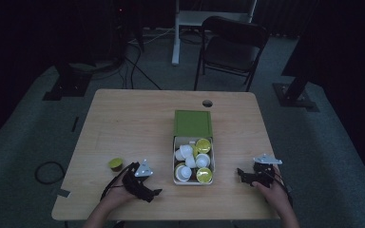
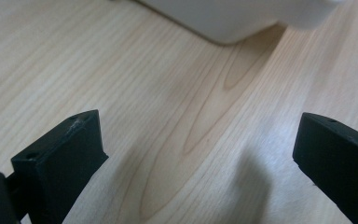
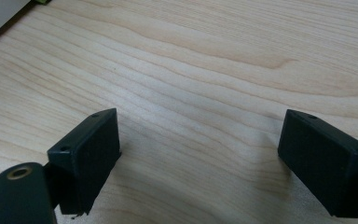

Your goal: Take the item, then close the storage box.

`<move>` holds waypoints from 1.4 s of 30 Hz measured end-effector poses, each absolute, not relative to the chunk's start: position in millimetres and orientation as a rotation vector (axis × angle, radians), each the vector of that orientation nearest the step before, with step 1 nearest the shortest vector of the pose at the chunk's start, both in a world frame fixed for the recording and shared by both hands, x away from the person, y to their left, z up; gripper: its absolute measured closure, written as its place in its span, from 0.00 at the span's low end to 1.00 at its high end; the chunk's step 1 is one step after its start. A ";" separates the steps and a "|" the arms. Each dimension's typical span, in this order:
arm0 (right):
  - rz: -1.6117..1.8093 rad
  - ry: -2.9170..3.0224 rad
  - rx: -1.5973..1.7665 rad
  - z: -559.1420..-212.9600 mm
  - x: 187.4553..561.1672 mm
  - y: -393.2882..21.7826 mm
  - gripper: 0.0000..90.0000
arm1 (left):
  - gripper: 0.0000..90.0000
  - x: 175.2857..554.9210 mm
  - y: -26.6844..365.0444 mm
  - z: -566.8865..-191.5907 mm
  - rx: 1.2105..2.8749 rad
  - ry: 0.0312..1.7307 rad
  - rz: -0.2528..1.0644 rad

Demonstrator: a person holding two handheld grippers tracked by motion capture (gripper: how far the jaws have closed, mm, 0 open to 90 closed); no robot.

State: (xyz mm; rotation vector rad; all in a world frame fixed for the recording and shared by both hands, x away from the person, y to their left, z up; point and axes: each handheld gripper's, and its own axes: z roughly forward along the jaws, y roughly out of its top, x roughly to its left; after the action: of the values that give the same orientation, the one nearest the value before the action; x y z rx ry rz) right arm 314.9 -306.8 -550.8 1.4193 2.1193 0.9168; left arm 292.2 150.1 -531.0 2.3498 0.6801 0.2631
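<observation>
Yellow-green and lying alone on the tabletop left of the white box of capsules, the single capsule is what we judge should go next, both the left gripper and right gripper gaping empty.

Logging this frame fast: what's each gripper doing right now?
Left gripper: open, nothing between its jaws, over bare table.
Right gripper: open, holding nothing.

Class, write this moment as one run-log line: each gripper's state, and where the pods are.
left gripper: open, empty | right gripper: open, empty | box: open, holds pods | loose pod: on table, left of box
</observation>
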 end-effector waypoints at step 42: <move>1.156 2.304 1.123 -504.6 285.0 -251.1 0.12 | 0.02 303.7 113.0 -499.7 2.287 0.626 0.327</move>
State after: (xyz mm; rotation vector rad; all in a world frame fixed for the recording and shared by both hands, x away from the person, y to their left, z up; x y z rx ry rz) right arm 285.0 -251.1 -504.6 1.1226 2.3039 1.1564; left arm 303.7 113.0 -499.7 2.2874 0.6257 0.3269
